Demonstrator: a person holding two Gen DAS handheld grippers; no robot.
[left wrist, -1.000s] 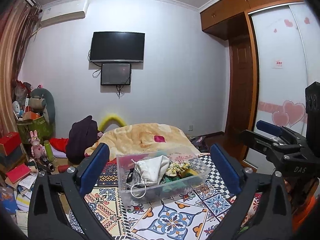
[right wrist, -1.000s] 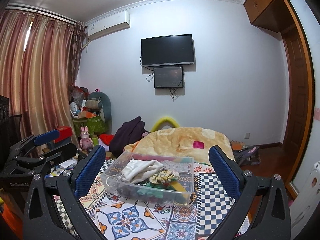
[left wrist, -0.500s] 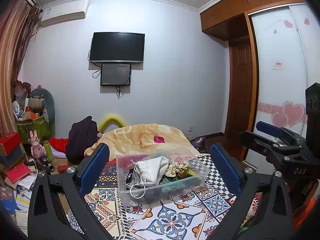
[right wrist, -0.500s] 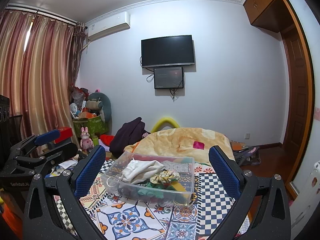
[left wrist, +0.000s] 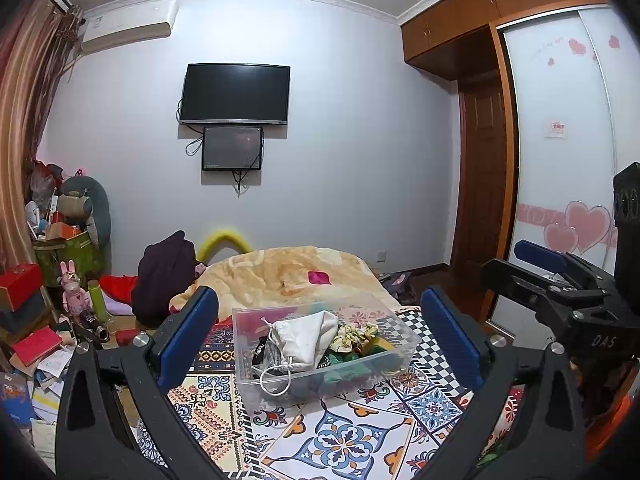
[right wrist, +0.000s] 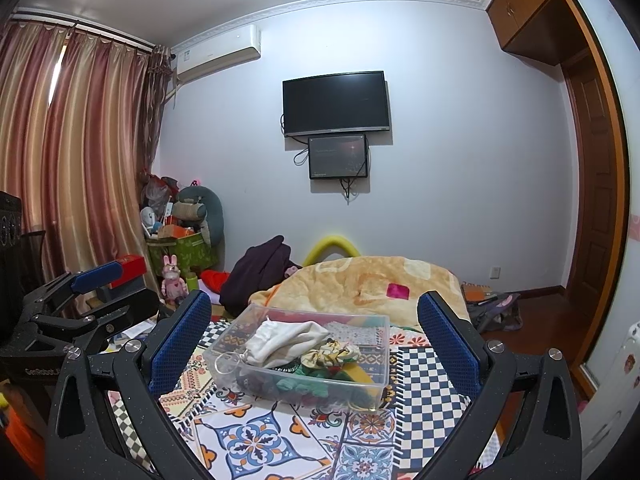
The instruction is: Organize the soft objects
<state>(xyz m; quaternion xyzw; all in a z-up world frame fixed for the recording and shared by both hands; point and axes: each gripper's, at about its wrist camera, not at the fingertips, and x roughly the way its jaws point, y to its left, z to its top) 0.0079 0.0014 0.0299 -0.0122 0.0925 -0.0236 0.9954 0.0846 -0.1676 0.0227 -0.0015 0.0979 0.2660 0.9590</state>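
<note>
Both grippers hover level above the patterned cloth [left wrist: 352,440], aimed at the clear plastic box [left wrist: 400,354] and touching nothing. Left gripper [left wrist: 318,334] has its blue-padded fingers [left wrist: 188,336] spread wide, the box framed between them toward 12 o'clock. Right gripper [right wrist: 314,338] is equally wide apart and empty, with the same box ahead of it. In the left view the right gripper shows side-on at 3 o'clock; in the right view the left one sits at 9 o'clock, so the two are held side by side. Inside the box, a white drawstring pouch [left wrist: 306,338] lies at its 9 o'clock side, a pale floral scrunchie [left wrist: 354,336] just beside it, green fabric [right wrist: 316,384] underneath. An orange blanket [right wrist: 376,280] lies beyond the box.
</note>
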